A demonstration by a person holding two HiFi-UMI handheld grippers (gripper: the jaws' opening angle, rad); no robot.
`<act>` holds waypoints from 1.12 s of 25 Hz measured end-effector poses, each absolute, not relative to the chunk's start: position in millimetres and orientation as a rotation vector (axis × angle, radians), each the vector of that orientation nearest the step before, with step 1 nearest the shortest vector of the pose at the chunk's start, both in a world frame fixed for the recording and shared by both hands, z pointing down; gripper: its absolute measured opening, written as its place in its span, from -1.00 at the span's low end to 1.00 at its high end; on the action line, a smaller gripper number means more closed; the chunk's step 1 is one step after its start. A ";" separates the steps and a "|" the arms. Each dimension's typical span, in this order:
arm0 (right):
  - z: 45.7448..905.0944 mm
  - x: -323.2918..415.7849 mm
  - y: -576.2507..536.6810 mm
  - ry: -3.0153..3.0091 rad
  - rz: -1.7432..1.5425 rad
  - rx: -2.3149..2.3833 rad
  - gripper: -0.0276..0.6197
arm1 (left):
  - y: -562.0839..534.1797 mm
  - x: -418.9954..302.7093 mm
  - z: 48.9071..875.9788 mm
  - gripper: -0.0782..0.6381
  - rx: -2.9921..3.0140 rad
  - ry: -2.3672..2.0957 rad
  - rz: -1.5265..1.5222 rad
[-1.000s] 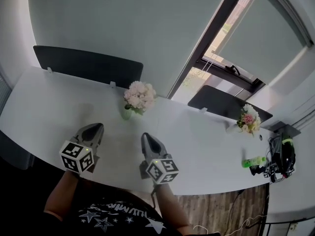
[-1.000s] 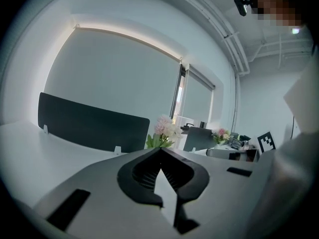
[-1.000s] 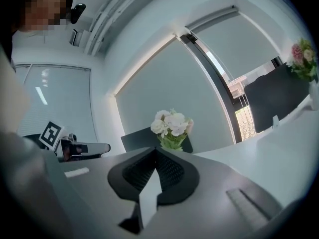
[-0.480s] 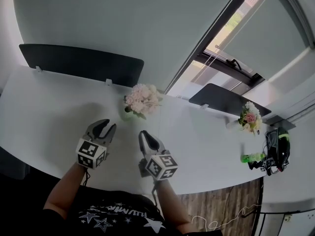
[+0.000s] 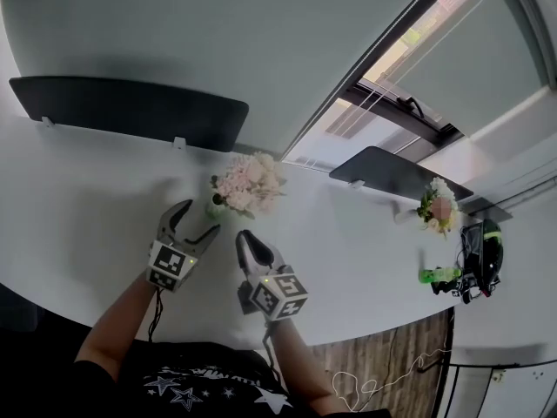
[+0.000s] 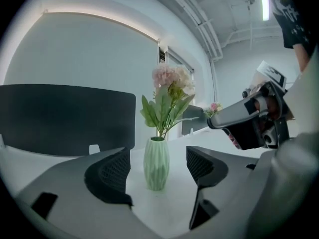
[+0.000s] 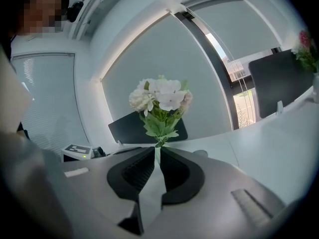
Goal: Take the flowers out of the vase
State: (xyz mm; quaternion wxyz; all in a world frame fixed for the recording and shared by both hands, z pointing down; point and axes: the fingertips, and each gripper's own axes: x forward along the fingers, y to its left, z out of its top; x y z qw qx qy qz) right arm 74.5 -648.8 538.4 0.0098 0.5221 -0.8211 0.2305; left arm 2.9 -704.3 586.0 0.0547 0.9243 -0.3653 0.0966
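Observation:
Pale pink and white flowers (image 5: 247, 183) stand in a ribbed green vase (image 5: 215, 207) on the white table (image 5: 96, 198). My left gripper (image 5: 189, 224) is just short of the vase. Its jaws have just been opening and now stand open wide. In the left gripper view the vase (image 6: 156, 163) rises ahead between the pads (image 6: 112, 172), untouched, with the flowers (image 6: 172, 78) above. My right gripper (image 5: 246, 237) is to the vase's right, its jaws having just parted by a sliver, nothing between them. In the right gripper view the gripper (image 7: 156, 159) points at the flowers (image 7: 159, 96).
A second bouquet (image 5: 439, 207) stands far right beside a dark partition panel (image 5: 396, 174). A green bottle (image 5: 435, 274) and dark gear (image 5: 480, 264) lie at the table's right end. Another dark panel (image 5: 130, 111) lines the back edge behind the vase.
Both grippers have moved forward toward the vase. The left gripper's jaws, shut a second ago, have spread wide. The right gripper's jaws stay nearly together.

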 end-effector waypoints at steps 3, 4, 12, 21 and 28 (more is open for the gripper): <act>545.5 77.2 -656.0 -2.561 0.731 1.623 -0.88 | -710.9 13.4 603.9 0.16 2.852 -1.063 0.361; 547.3 77.8 -658.8 -2.564 0.736 1.621 -0.88 | -713.0 16.5 608.2 0.16 2.870 -1.046 0.386; 562.0 75.7 -680.8 -2.585 0.814 1.582 -0.79 | -732.6 28.2 621.8 0.16 2.898 -1.023 0.376; 569.2 65.5 -694.1 -2.623 0.860 1.528 -0.48 | -739.1 41.8 624.8 0.16 2.934 -0.969 0.320; 567.6 57.2 -707.5 -2.636 0.822 1.496 -0.43 | -740.1 39.6 627.8 -0.06 2.896 -0.966 0.301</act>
